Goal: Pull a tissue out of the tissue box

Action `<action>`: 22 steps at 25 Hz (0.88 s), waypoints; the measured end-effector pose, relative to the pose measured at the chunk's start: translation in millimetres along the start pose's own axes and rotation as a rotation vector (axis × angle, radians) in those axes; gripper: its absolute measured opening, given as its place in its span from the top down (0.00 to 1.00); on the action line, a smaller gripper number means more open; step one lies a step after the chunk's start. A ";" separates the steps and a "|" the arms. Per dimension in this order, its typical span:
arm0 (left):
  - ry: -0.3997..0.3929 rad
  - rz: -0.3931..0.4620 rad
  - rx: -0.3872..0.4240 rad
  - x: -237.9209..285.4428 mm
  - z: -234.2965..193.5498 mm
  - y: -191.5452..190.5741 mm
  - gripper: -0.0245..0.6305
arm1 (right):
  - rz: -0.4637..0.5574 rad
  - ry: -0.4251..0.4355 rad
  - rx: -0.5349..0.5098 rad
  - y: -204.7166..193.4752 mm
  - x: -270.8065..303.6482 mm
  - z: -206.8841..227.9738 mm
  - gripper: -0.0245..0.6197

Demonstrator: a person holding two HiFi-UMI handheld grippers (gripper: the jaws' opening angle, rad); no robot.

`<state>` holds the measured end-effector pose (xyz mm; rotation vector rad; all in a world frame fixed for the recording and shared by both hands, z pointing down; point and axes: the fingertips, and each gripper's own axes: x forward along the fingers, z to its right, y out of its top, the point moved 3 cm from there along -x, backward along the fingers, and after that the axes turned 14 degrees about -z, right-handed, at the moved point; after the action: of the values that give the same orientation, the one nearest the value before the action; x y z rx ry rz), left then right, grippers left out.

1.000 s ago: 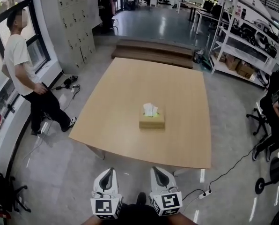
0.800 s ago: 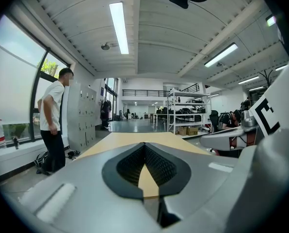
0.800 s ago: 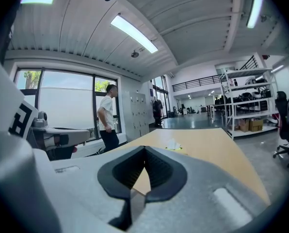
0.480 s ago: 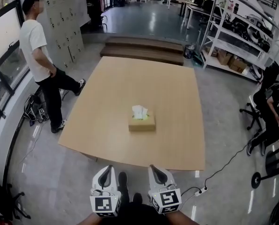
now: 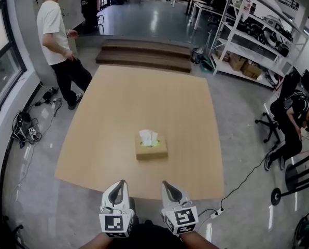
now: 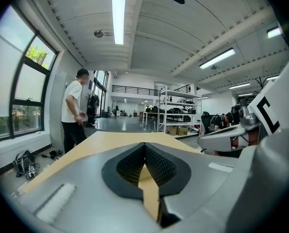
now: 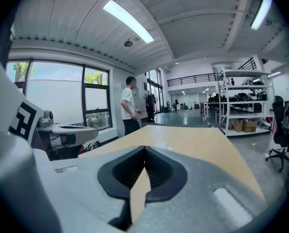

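Observation:
A tan cardboard tissue box [image 5: 151, 149] sits on the wooden table [image 5: 144, 102], toward its near edge, with a white tissue [image 5: 148, 137] sticking up from its slot. My left gripper [image 5: 122, 182] and right gripper [image 5: 165, 183] are held side by side at the table's near edge, short of the box and pointing at it. In the left gripper view the left gripper [image 6: 144, 144] has its jaws together with nothing between them. The right gripper [image 7: 144, 148] looks the same in the right gripper view. The grippers' own bodies hide the box in both gripper views.
A person in a white shirt [image 5: 58, 35] stands by the table's far left corner. Wooden steps [image 5: 144, 56] lie beyond the table, and metal shelves [image 5: 248, 40] stand at the right. A seated person [image 5: 294, 118] is at the right, a power strip [image 5: 215, 213] and cables on the floor.
Both grippers have moved forward to the table's near edge, so the tissue box is closer to them. The standing person has walked from the left windows toward the far corner.

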<state>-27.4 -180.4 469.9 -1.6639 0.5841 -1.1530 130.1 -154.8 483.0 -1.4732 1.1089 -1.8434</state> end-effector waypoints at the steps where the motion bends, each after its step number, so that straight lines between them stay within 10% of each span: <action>1: -0.008 0.002 0.006 7.6 -4.4 2.6 0.93 | -0.002 -0.007 0.001 5.1 7.2 2.4 0.97; 22: -0.082 0.032 0.057 115.9 -77.1 45.8 0.93 | -0.137 -0.070 0.030 53.4 136.9 35.3 0.87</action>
<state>-39.7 -326.0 480.8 -1.6388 0.5196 -1.0643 122.9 -302.9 512.3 -1.6193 0.9649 -1.8750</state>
